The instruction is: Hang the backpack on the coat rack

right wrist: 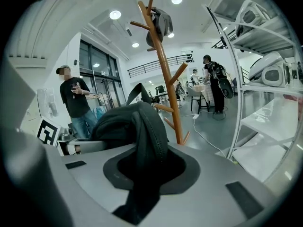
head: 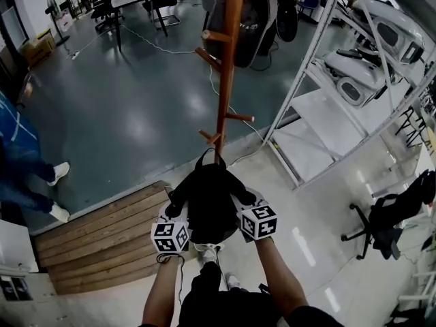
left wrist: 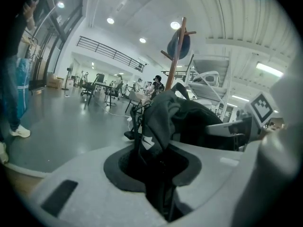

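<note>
Black backpack [head: 211, 206], gripped by left claw [head: 178, 210] and right claw [head: 244, 203], both closed on its fabric. Wooden coat rack [head: 228, 80] just beyond.

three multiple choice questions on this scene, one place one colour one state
1. The brown wooden coat rack stands where from the black fabric backpack? A. ahead B. on top C. behind the person
2. What colour is the metal shelf unit right of the rack? A. red B. white C. green
3. The backpack is: A. hung on a peg B. on the floor C. held by both grippers
1 A: the rack rises beyond the backpack's top loop. 2 B: its frame and shelves are white. 3 C: the left gripper and right gripper each clamp its fabric.
</note>
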